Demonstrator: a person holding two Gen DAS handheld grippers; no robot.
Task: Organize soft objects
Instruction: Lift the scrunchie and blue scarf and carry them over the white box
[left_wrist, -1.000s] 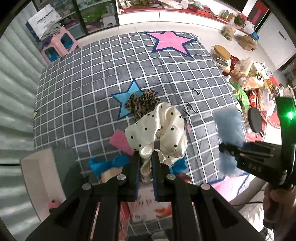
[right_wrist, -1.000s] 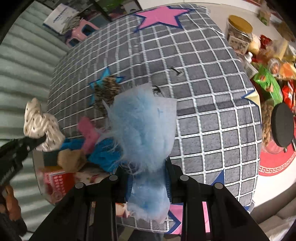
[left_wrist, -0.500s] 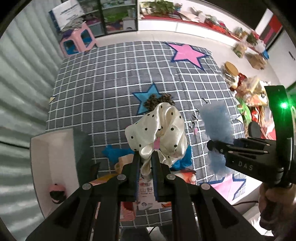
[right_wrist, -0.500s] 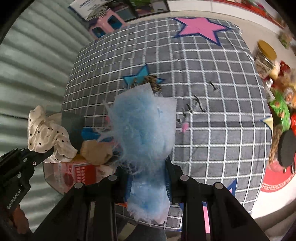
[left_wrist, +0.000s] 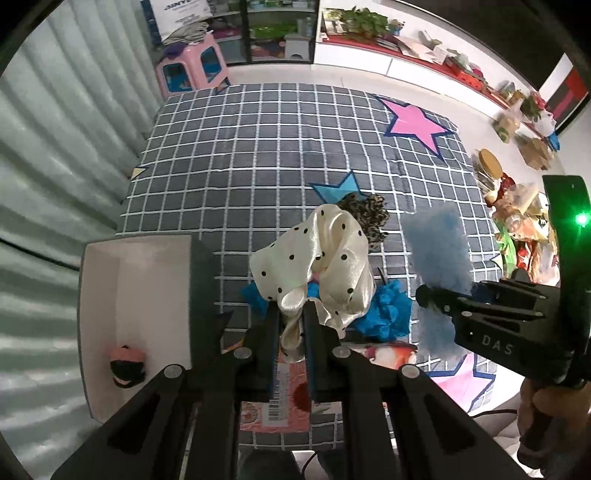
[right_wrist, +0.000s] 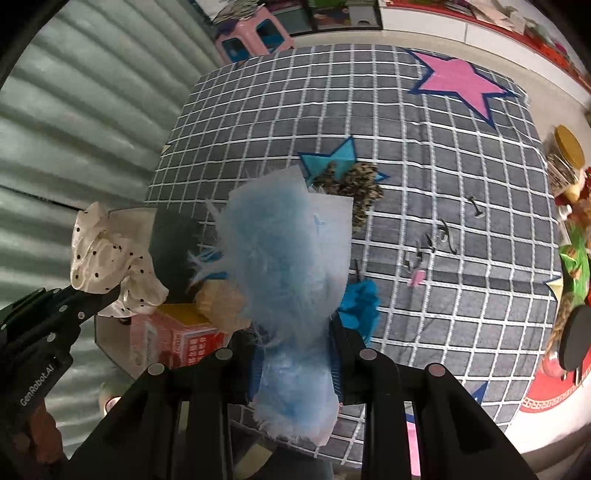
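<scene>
Since the frame 1 second back, both claws have carried their loads sideways across the gridded cloth, so the white box (left_wrist: 136, 302) that sat at the lower left edge of the left wrist view now lies well inside it. The left claw (left_wrist: 291, 325) is pinched tight on the cream polka-dot scrunchie (left_wrist: 314, 258), which puffs up above the jaws and hangs clear of the cloth, just to the right of the box's dark wall. The right claw (right_wrist: 295, 365) is clamped on a fluffy pale-blue scrunchie (right_wrist: 286, 266), also lifted; in the left wrist view it shows to the right of the cream one. Under them lie a bright-blue scrunchie (left_wrist: 384, 314), a tan one (right_wrist: 221, 306) resting against a red-and-white carton (right_wrist: 177, 339), and a leopard-print scrunchie (left_wrist: 365, 214) on the edge of a blue star (left_wrist: 334, 188). Inside the box, near its lower corner, sits 1 small pink-and-black item (left_wrist: 125, 365). The grey checked cloth (left_wrist: 240, 155) covers the tabletop; a pink star (left_wrist: 413, 122) marks its far side, and a pink stool (left_wrist: 190, 66) stands beyond it.
</scene>
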